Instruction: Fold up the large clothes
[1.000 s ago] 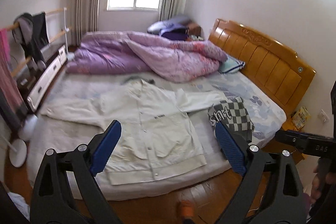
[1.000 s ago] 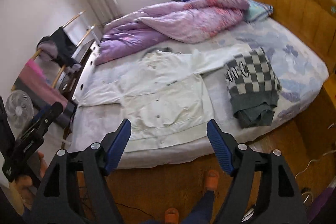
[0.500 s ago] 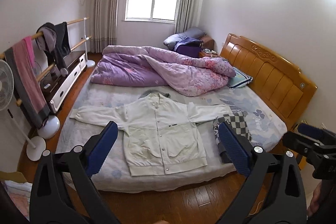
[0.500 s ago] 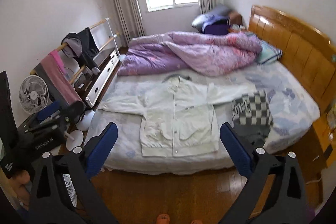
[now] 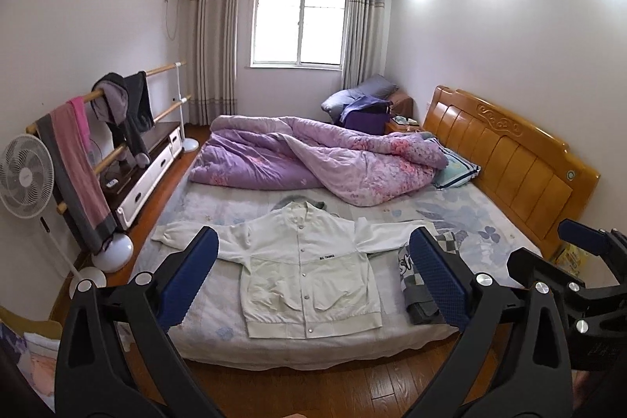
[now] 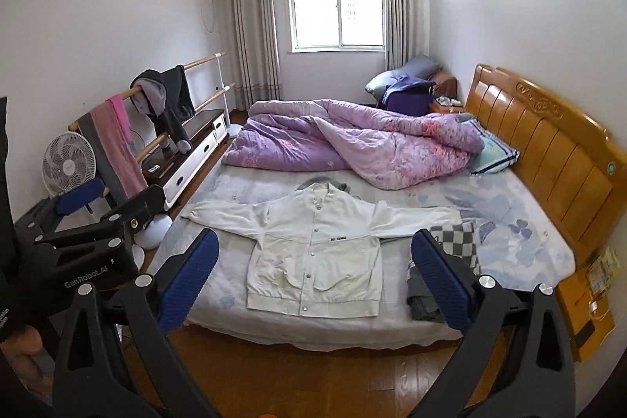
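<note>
Both tools are pulling up and back from the bed [image 5: 313, 347], so the whole room is now showing. Nearest, the left tool [image 5: 309, 281] and right tool [image 6: 313, 281] are standing wide, gripping nothing. Beyond them the white jacket [image 5: 309, 273] is lying flat along the bed's near edge, front up, sleeves spread, with a checked garment [image 5: 446, 241] touching its right cuff and a purple quilt [image 5: 313, 155] behind. Likely light, limp and wrinkle-prone; cuffs, shoulders or hem corners are looking like the best holds.
</note>
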### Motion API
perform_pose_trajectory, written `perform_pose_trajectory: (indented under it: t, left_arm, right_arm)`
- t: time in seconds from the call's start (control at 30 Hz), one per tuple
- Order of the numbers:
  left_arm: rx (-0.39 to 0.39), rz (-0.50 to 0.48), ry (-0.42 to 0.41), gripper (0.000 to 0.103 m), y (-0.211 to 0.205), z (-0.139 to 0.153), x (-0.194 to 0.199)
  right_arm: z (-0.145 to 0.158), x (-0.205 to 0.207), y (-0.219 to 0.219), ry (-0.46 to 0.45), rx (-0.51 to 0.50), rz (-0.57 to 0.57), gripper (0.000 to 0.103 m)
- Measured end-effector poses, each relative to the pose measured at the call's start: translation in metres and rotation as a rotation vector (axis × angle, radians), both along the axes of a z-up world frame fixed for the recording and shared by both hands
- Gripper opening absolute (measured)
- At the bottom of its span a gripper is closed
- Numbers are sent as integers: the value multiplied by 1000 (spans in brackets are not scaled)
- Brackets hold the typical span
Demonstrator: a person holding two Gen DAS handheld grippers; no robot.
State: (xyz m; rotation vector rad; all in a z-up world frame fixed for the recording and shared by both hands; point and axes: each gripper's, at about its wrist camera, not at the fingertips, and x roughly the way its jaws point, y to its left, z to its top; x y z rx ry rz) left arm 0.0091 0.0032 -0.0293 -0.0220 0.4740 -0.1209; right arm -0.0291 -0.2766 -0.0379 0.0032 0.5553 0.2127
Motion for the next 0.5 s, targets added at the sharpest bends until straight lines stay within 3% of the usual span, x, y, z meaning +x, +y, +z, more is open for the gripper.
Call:
perform_pose_trajectory:
  t: [0.5]
  left_arm:
    - [32, 6, 1, 98, -12, 16, 5]
  right_arm:
    - [7, 0, -8, -68, -32, -62, 95]
